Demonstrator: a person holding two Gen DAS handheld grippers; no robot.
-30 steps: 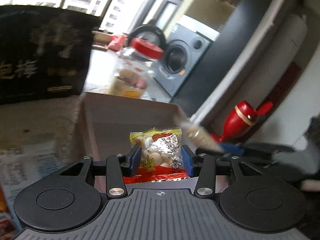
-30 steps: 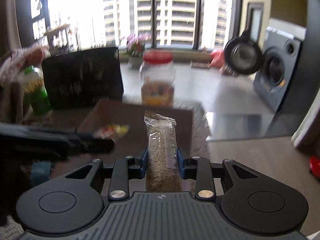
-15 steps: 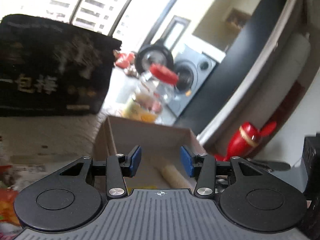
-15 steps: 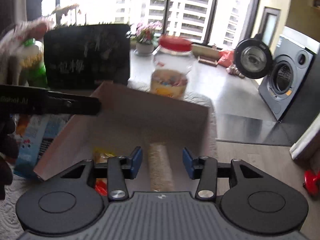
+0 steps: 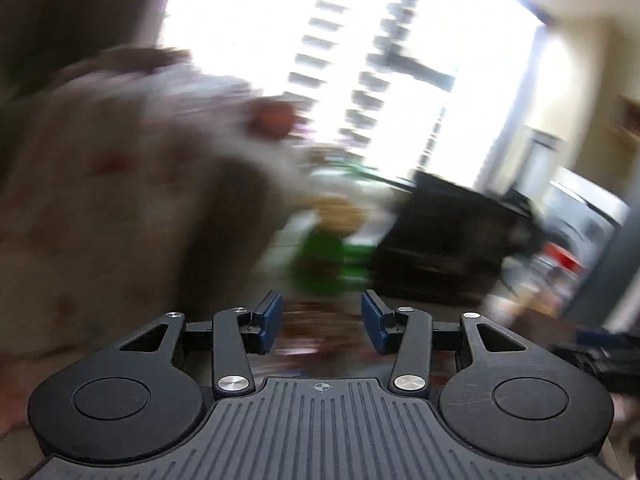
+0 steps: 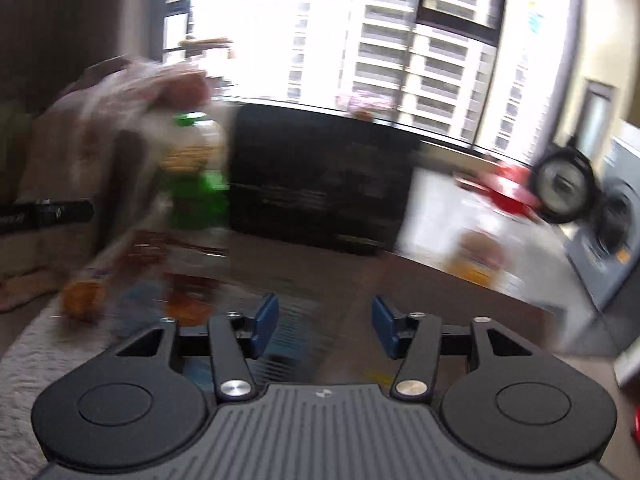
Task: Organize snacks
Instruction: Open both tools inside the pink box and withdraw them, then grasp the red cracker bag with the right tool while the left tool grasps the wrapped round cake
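**Both hands empty, swung toward the snack pile; more sorting left**

Left gripper [image 5: 321,322]: fingers [image 5: 267,322] apart, nothing clamped between them; only a blurred smear of red-brown wrappers showed through the gap, lying beyond the fingers, not held. Right gripper [image 6: 325,326]: fingers [image 6: 264,325] apart and opening wider at that moment; nothing between them either.

Both views were heavily smeared, so detail was poor. Loose snacks [image 6: 132,280] lay in a heap on a pale rug [image 6: 28,352], low and left in the right wrist view; orange, brown and blue packets could be told apart by colour only, count not readable. A green bottle [image 6: 200,196] stood just behind the heap, beside a large crinkled plastic bag [image 6: 120,120]; a black box [image 6: 320,176] stood further back, and a red-lidded jar [image 6: 492,220] was off to the right, near a washing machine [image 6: 616,232]. The same bottle [image 5: 324,256] and black box [image 5: 448,240] showed ahead of the left gripper.

Judgement on progress: neither hand carried anything, and the heap was plainly not cleared; the job read as mid-way, with a fresh pick not yet begun. What had already been sorted could not be judged here; any container for the snacks was too blurred to identify. Left to do: pick packets from the heap and place them.
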